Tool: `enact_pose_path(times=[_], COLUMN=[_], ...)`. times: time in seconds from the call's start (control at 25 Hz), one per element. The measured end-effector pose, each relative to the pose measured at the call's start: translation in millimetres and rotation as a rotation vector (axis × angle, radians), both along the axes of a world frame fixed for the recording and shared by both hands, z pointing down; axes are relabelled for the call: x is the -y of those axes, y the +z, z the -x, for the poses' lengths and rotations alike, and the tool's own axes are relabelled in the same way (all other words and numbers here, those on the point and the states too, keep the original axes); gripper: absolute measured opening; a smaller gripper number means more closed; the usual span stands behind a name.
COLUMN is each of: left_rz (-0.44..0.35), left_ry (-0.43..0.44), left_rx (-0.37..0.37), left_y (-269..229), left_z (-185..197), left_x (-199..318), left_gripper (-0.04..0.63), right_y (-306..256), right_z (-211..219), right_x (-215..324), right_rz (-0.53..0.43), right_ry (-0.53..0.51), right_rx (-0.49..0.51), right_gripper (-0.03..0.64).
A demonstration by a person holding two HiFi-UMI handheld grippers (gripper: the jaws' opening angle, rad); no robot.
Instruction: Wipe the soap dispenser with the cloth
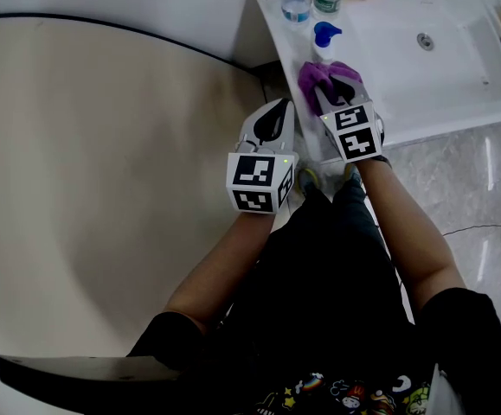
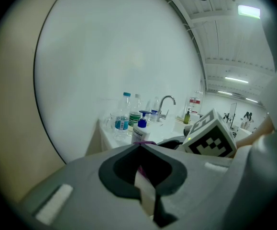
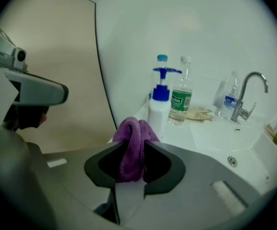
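Right gripper [image 3: 130, 158] is clamping its jaws on the purple cloth [image 3: 131, 143] w/ a wad poking out front, prob to rub the soap dispenser [image 3: 158, 110] standing just ahead on the bench [image 3: 195, 128] corner, while left gripper [image 2: 141, 170] is idling beside it, jaws closed on nothing.

Hand-held gripper [image 2: 139, 147] closed, soap dispenser [image 2: 140, 130] beyond

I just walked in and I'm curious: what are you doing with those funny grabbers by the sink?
A person holds a gripper in each hand at a white sink counter. The right gripper is clamped on a purple cloth, just in front of the blue-pump soap dispenser. The left gripper hangs beside it, jaws together, empty.
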State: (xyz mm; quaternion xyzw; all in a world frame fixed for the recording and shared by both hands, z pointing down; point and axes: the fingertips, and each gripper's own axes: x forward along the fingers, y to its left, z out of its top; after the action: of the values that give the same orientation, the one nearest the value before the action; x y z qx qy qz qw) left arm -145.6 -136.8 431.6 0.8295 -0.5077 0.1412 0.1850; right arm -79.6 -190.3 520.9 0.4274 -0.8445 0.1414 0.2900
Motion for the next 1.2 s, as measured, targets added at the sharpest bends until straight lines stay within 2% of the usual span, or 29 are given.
enact_pose_path(times=[0.28, 0.6, 0.68, 0.84, 1.2], left_rz=[-0.022, -0.045, -0.042, -0.038, 0.011], left_ry=[-0.01, -0.048, -0.053, -0.059, -0.083], left_rx=[-0.008, -0.004, -0.001, 0.008, 0.035], left_y=[-6.4, -15.5, -14.6, -10.6, 1.9], left_z=[7.9, 29.6, 32.8, 35.3, 51.9], left_x=[3.4, 6.9, 7.0, 5.0, -10.1], left_gripper=[0.001, 0.001, 0.001, 0.001, 0.001], right_y=[-79.0, -129.2, -121.0, -88.1, -48.1], right_z=[44.3, 62.2, 64.3, 63.6, 67.8], right_x=[-2.6, 13.8, 18.9, 26.5, 32.6], right_rz=[-0.206, -0.485, -0.484, -0.425, -0.305], right_ry=[-0.05, -0.114, -0.117, -0.111, -0.083], right_rx=[0.057, -0.123, -0.138, -0.15, -0.12], right_gripper=[0.121, 0.121, 0.121, 0.121, 0.121])
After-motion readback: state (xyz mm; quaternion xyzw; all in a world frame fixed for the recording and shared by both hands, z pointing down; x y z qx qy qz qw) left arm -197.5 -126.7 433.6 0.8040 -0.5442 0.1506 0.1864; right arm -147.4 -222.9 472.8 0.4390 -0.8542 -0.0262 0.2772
